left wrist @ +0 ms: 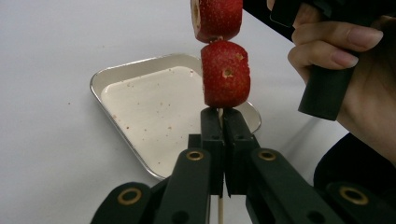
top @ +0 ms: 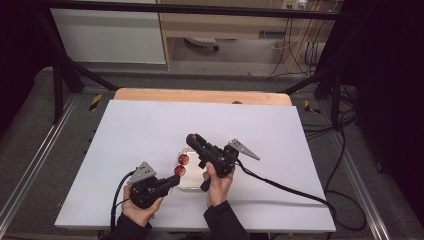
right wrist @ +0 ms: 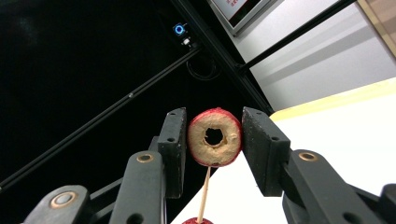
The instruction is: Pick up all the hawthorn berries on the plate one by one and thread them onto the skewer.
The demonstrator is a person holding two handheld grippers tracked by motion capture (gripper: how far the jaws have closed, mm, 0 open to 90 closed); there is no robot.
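Currently pinching skewer [left wrist: 219, 114] in left gripper [left wrist: 223, 122], clamped just under lower berry [left wrist: 225, 74], above tray [left wrist: 135, 70]. Cradling top berry [right wrist: 215, 137] between right gripper [right wrist: 214, 140] pads, likely touching. Handling: soft, light fruit, bruising easily; thin stick snapping; gripping berry flanks gently.

light: bright, even overhead | table [top: 150, 130]: mild glare | surroundings: dark | focus: sharp, backgrounds slightly soft | shadows: faint

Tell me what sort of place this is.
Probably a lab recording station, not a kitchen: a white-topped table stands inside a black metal frame, loose cables trail over the floor, and a person works with a hand-held gripper in each hand.
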